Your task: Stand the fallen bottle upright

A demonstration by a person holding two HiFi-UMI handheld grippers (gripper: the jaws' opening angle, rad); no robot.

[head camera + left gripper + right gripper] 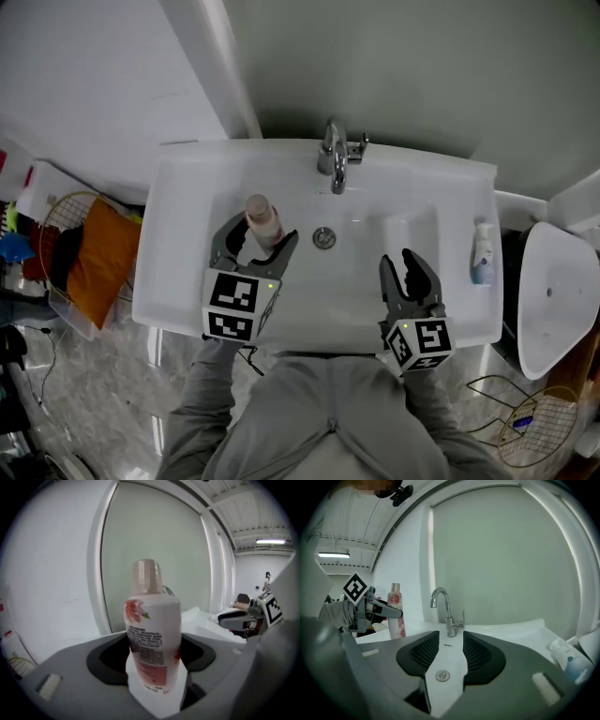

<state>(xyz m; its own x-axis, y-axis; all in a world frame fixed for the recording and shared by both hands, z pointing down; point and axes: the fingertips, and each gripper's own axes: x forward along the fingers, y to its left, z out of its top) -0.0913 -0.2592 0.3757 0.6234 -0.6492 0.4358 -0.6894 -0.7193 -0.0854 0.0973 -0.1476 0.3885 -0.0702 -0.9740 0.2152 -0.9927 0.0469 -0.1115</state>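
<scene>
A pink-and-white bottle [262,217] with a floral label stands upright on the left deck of the white sink [178,281]. My left gripper [261,240] straddles it with its jaws wide. In the left gripper view the bottle [152,634] fills the gap, with thin strips of white beside its base, and I see no pad pressing on it. My right gripper [398,262] hovers open over the basin's right part with nothing between its jaws; the drain shows through the gap of the right gripper [450,638]. A small white-and-blue bottle [482,253] lies on its side on the right deck [568,657].
The chrome faucet [335,155] stands at the back centre above the drain [324,238]. Left of the sink on the floor is a basket with orange cloth [98,262]. A white toilet [558,300] stands close on the right, with a wire basket [530,422] in front of it.
</scene>
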